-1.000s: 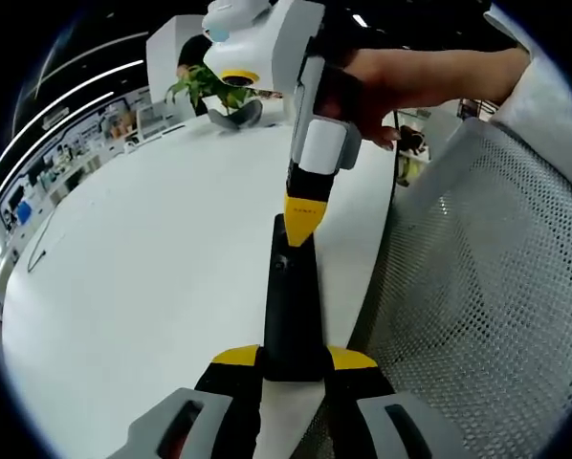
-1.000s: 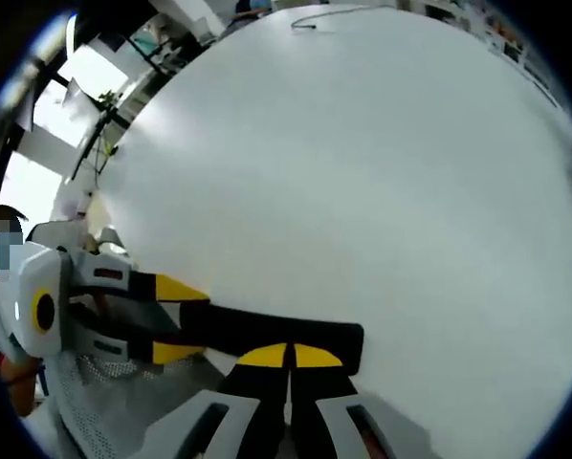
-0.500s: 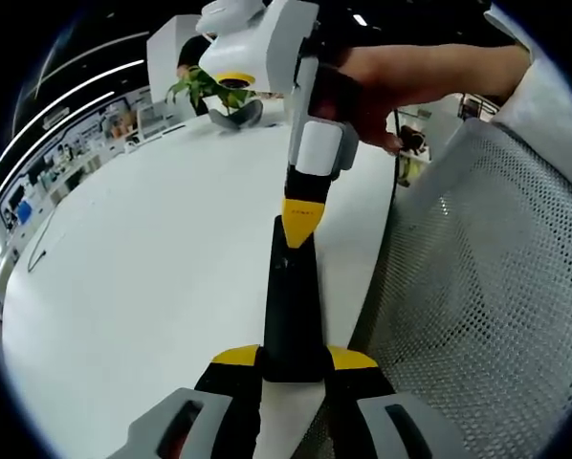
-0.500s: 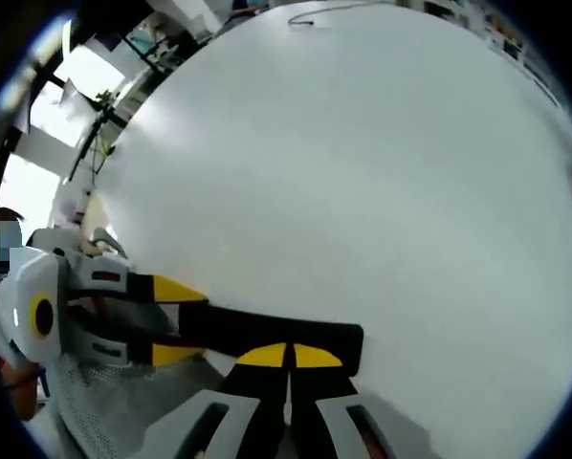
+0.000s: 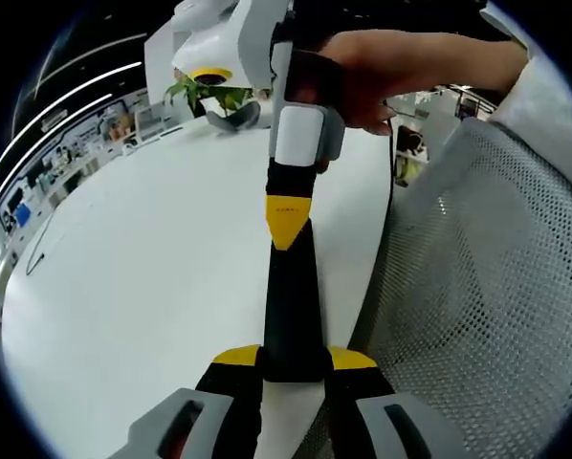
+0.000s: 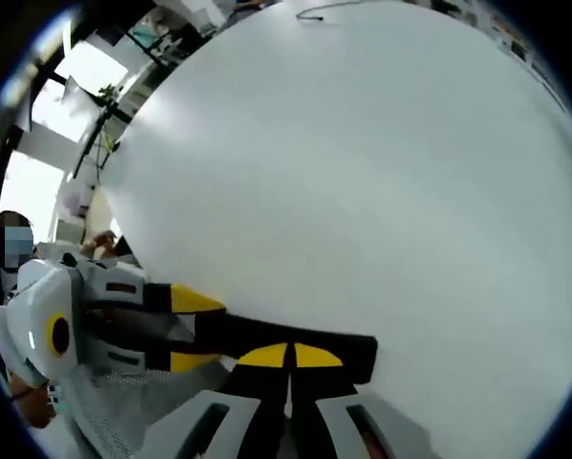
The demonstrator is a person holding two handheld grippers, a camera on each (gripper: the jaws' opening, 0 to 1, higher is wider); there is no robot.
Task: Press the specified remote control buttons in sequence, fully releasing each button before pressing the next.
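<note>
A long black remote [image 5: 291, 306] stands lengthwise between my left gripper's [image 5: 294, 358] yellow-tipped jaws, which are shut on its near end above the white table's edge. From above, my right gripper [image 5: 288, 218] comes down, held by a person's hand [image 5: 382, 67], with its yellow tip resting on the remote's far part. In the right gripper view the remote [image 6: 267, 330] lies crosswise. My right gripper [image 6: 288, 356] has its jaws shut together over the remote's top face. My left gripper [image 6: 192, 330] clamps the remote's left end.
The round white table [image 5: 143, 268] spreads out to the left and ahead. A potted plant [image 5: 214, 96] stands at its far side, and a thin cable [image 5: 42, 239] lies near its left rim. A grey mesh chair [image 5: 477, 287] is close on the right.
The right gripper has shifted slightly left and leaned closer to the left camera, its tip staying on the remote. The left gripper keeps its hold.
</note>
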